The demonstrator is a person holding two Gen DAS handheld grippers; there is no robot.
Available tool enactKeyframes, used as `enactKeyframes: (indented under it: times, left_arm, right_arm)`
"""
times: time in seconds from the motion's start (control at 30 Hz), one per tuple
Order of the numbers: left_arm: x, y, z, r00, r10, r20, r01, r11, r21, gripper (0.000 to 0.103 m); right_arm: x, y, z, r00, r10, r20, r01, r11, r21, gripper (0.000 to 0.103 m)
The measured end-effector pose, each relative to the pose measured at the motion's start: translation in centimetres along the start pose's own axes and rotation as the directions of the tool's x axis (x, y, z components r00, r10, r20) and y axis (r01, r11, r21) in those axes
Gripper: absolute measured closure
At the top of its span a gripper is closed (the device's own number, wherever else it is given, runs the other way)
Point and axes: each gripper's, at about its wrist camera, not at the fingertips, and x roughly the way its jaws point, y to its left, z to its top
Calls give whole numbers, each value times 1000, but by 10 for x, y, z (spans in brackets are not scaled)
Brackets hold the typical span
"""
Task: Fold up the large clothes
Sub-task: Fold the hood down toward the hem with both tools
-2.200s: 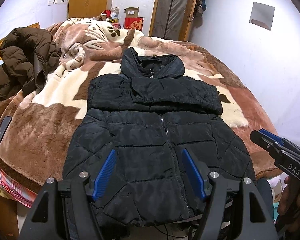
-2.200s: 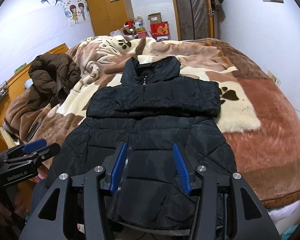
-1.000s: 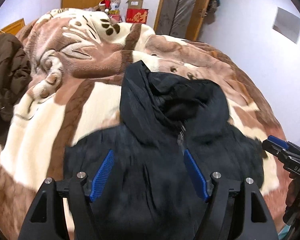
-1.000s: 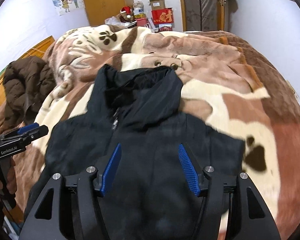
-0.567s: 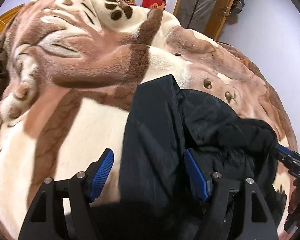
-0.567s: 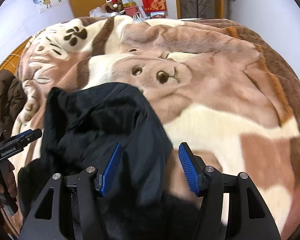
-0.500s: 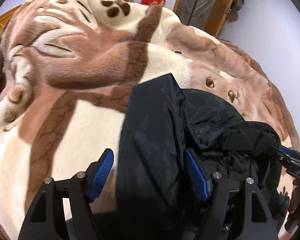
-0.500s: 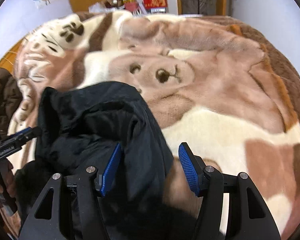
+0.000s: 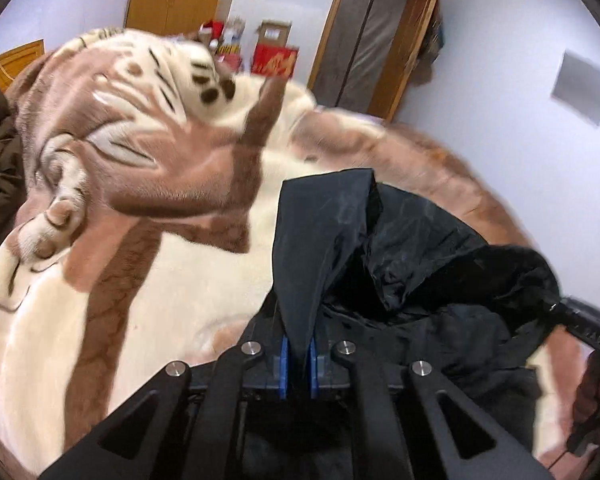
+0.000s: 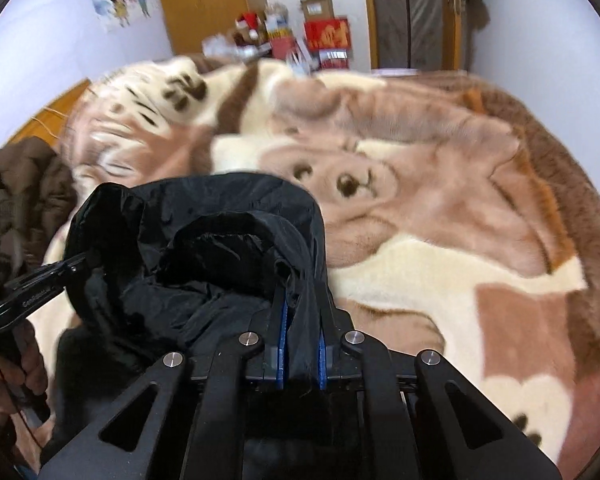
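Note:
A black padded jacket (image 9: 400, 264) lies on a brown and cream plush blanket (image 9: 140, 280) on the bed. My left gripper (image 9: 298, 356) is shut on the left side of the jacket's hood, the fabric pinched between the blue pads. My right gripper (image 10: 300, 344) is shut on the right side of the hood (image 10: 228, 216). Each gripper shows in the other's view: the right gripper (image 9: 580, 320) at the right edge, the left gripper (image 10: 40, 280) at the left edge. The hood is bunched and raised between them. The jacket's body is hidden below.
A brown jacket (image 10: 24, 184) is heaped at the bed's left side. The blanket (image 10: 440, 220) stretches ahead and to the right. Red boxes (image 10: 328, 36), a wooden wardrobe (image 9: 176, 0) and a door (image 9: 368, 36) stand against the far wall.
Both grippers moved forward from the jacket's hem to the hood, then shut on it, one on each side. The hood now stands bunched and lifted between them.

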Motion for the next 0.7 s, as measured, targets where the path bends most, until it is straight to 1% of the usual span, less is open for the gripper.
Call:
enactKeyframes:
  times: [0.07, 0.1, 0.13, 0.17, 0.2, 0.27, 0.37, 0.4, 0.5, 0.6, 0.63, 0.67, 0.7]
  left_arm:
    - [-32, 0, -13, 999, -24, 30, 24, 1000, -7, 95]
    - [-47, 0, -23, 999, -33, 39, 34, 999, -12, 95]
    - [-58, 1, -31, 998, -39, 43, 39, 999, -20, 95]
    - [-68, 2, -42, 998, -43, 38, 44, 999, -24, 95]
    - [-76, 3, -53, 999, -38, 32, 39, 999, -28, 95]
    - [-88, 6, -76, 1000, -26, 7, 27, 999, -42, 95]
    - [-98, 15, -111, 999, -16, -46, 12, 996, -91, 95]
    - [-101, 16, -121, 998, -13, -64, 6, 995, -99, 95]
    - [-107, 22, -149, 992, 0, -125, -15, 992, -124, 94]
    - [-119, 26, -174, 984, 17, -179, -40, 991, -126, 94]
    - [-127, 27, -182, 982, 12, -188, -36, 991, -126, 93]
    - [-134, 28, -188, 981, 13, -192, -37, 992, -123, 90]
    - [-143, 27, -193, 982, 25, -188, -47, 992, -113, 85]
  right_arm:
    - [-33, 4, -17, 999, 21, 41, -21, 1000, 6, 93]
    - [-41, 5, -23, 998, 27, 49, -27, 1000, 11, 93]
    - [-58, 7, -38, 998, 39, 58, -40, 999, 21, 93]
    - [-64, 8, -45, 997, 42, 57, -44, 999, 22, 93]
    - [-74, 10, -62, 998, 39, 49, -41, 999, 25, 93]
    - [-80, 13, -86, 999, 44, 21, -44, 998, 35, 93]
    - [-79, 13, -124, 997, 49, -51, -45, 997, 69, 93]
    - [-78, 13, -132, 996, 47, -71, -42, 996, 75, 93]
    - [-76, 16, -168, 987, 55, -150, -44, 996, 75, 93]
    - [-81, 16, -194, 976, 43, -212, -31, 998, 61, 92]
    - [-84, 14, -198, 976, 39, -215, -27, 998, 60, 90]
    - [-89, 12, -201, 976, 40, -213, -27, 998, 64, 86]
    - [-95, 11, -201, 978, 44, -205, -30, 997, 74, 84]
